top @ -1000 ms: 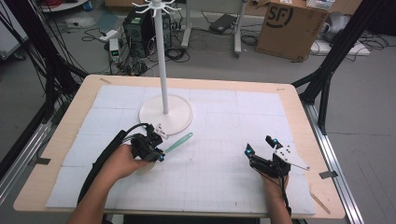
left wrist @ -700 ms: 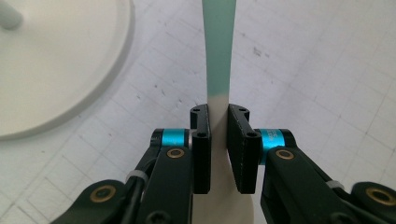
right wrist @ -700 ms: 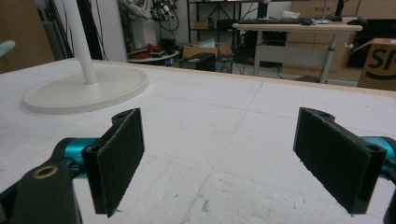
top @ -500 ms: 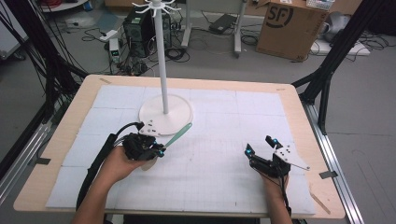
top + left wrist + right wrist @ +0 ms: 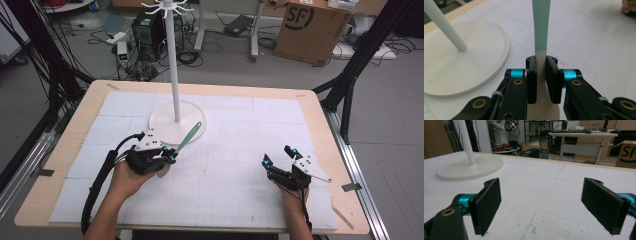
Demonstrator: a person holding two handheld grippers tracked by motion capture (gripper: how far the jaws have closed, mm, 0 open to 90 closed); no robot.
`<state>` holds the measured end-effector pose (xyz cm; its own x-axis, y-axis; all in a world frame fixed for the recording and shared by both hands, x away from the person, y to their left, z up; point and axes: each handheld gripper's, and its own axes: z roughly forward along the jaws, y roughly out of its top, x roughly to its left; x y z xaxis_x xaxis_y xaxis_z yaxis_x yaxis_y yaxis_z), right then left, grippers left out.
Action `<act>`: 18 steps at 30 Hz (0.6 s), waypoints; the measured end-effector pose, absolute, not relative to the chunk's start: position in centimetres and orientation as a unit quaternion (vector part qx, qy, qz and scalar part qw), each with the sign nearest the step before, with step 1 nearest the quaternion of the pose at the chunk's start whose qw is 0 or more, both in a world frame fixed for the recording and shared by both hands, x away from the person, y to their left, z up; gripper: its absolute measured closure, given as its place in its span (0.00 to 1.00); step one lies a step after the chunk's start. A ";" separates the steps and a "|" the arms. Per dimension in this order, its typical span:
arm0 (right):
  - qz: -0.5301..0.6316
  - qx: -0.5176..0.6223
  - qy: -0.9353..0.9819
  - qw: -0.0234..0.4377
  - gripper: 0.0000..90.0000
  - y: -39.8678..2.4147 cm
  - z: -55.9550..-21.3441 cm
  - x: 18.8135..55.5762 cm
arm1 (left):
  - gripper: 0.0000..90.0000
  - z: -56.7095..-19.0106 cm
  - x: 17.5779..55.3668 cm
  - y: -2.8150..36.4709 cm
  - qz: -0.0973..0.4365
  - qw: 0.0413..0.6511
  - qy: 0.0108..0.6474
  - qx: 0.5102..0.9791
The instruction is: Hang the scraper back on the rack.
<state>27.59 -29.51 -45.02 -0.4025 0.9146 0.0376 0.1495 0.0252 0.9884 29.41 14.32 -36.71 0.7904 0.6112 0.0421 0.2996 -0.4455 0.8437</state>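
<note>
Spatula (image 5: 541, 30) locked in the left gripper (image 5: 170, 156), lower left of centre in the high view. Narrow claw there, pads pinched flat on the cream handle just below the start of the mint-green part. Seen from the left gripper view: handle straight up the middle of the frame, green part cut off by the top edge, so tip and shape out of sight. Butt end of the handle also lost, buried behind the jaws at the bottom edge. From above, a slim green sliver slanting up and right from the claw, its far end over the rim of the stand base (image 5: 170, 125); touching the base or hovering above it, impossible to call from here.

Over to the lower right of the high view: right gripper (image 5: 280, 156), claw wide, nothing between the pads but bare white mat (image 5: 544, 185). Both pads clear in the right gripper view, the right-hand one clipped slightly by the frame edge. Resting on the mat or just above it, hard to tell.

Pole (image 5: 174, 60) rising from the round base at centre, with the hooks (image 5: 167, 7) at its top jammed against the top edge, partly cut off. Pole sliced off at the upper left in both gripper views.

Wooden table (image 5: 327, 130) rim visible around the mat. Upper right corner of the left gripper view: a blurred scrap of a hand (image 5: 629, 7), mostly out of frame. Cardboard box (image 5: 310, 30) at upper right, print half cut away.
</note>
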 end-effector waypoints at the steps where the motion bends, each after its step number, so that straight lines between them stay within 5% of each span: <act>1: 0.554 0.424 0.628 0.345 0.17 -29.5 -45.0 27.6 | 0.89 -36.8 29.4 14.4 0.178 0.456 0.272 0.829; 18: 0.554 0.423 0.628 0.346 0.17 -29.5 -45.0 27.6 | 0.89 -37.7 28.8 16.0 0.218 0.538 0.284 0.763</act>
<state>27.60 -29.50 -45.01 -0.4017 0.9151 0.0342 0.1484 0.0282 0.9885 28.81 16.04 -37.70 0.7436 0.6681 0.0270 0.1989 -0.2596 0.9450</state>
